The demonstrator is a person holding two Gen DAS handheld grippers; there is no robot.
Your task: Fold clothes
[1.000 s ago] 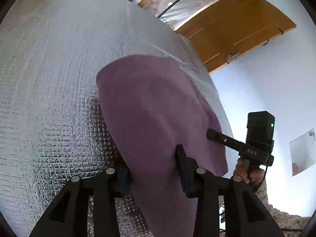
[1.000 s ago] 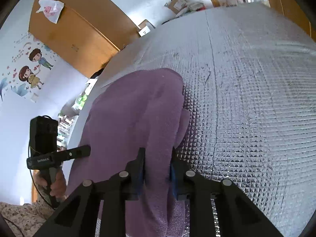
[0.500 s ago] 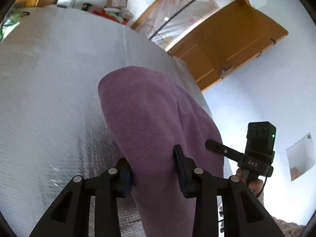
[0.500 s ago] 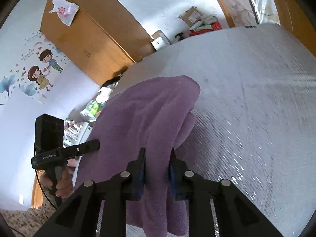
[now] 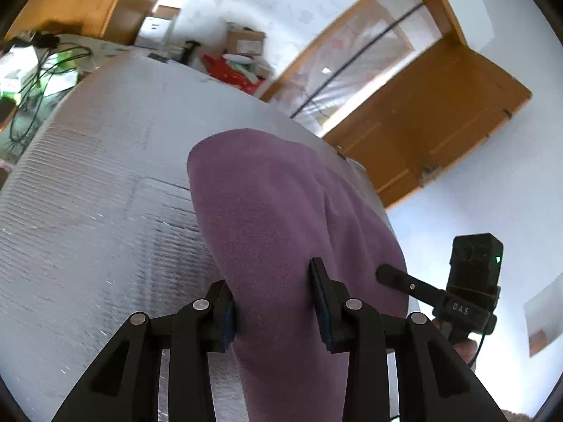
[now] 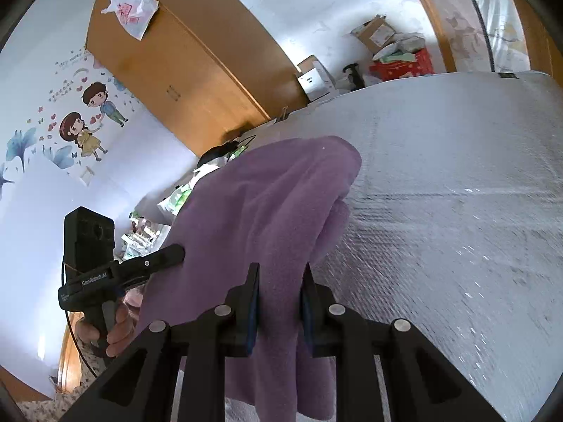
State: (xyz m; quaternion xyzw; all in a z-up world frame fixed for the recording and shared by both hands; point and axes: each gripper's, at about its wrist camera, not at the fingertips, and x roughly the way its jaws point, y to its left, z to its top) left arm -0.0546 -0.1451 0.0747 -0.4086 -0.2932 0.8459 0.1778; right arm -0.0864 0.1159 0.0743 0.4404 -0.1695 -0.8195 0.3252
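Observation:
A purple fleece garment hangs between both grippers, lifted above the silver quilted surface. My left gripper is shut on the garment's near edge, cloth bunched between its jaws. My right gripper is shut on the same garment, which drapes forward and down over the fingers. In the left wrist view the right gripper pokes into the cloth from the right. In the right wrist view the left gripper meets the cloth from the left, held by a hand.
The silver surface spreads wide ahead. Beyond it stand a wooden wardrobe, cardboard boxes, a red bag, cables at the left, and an open wooden door.
Both grippers have risen and tilted up with the garment, lifting it off the silver surface. More of the room behind is in view. The grips have not changed.

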